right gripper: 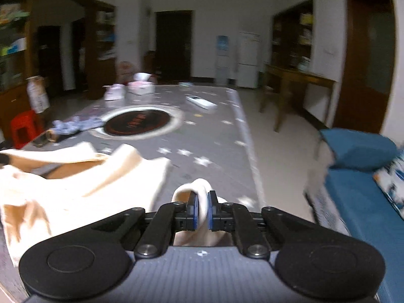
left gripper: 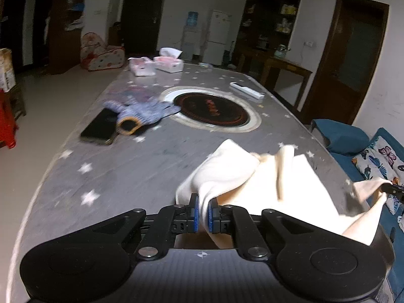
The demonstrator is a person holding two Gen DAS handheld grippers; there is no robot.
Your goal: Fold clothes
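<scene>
this is somebody's home, a big living and dining room. a white fridge (left gripper: 217, 38) and a water dispenser (left gripper: 190, 34) stand against the far wall, dark wooden doors (left gripper: 143, 17) and cluttered shelves (left gripper: 285, 17) around them. the long star-patterned bench (left gripper: 121, 166) has a hotpot burner (left gripper: 210, 109) set in it (tissue boxes (left gripper: 168, 63) too), and a blue sofa (right gripper: 363, 192) sits alongside.
</scene>
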